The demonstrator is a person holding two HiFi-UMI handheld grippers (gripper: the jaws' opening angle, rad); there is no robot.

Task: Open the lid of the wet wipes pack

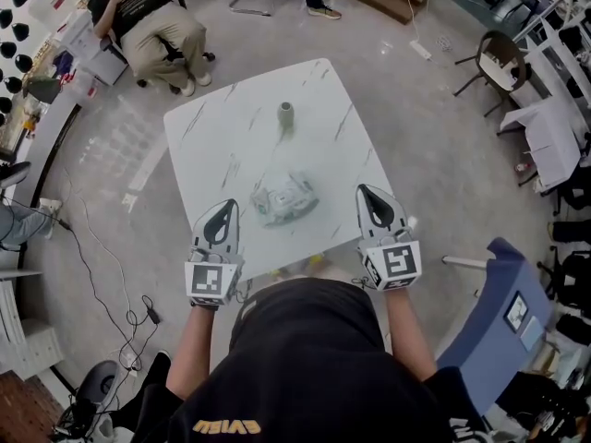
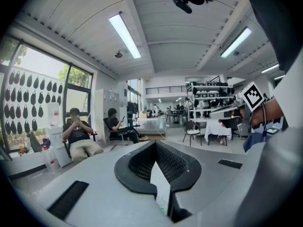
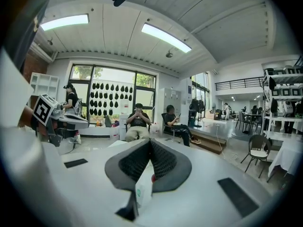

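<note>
Tongs state: we read the left tongs [image 1: 223, 212] as clenched, tips pressed together with nothing between them; the right tongs [image 1: 372, 201] are likewise clenched and empty.
Tongs placement: both hover at the near edge of the white table [image 1: 212, 127], side by side and well apart, each pointing away from us.
Pack location: the wet wipes pack [image 1: 283, 198] lies on the near half of the table, between the two tongs and about level with their tips.
Pack vs tongs: it touches neither; we note it sits somewhat nearer the left tongs than the right.
Lid: too small in the head view for us to tell whether it is up or down.
Other item: a small upright cylinder [image 1: 286, 113] stands farther along the table, beyond the pack and apart from it.
Surroundings: a seated person [image 1: 152, 21] is past the far left corner; a blue chair [image 1: 494, 321] is at our right.
</note>
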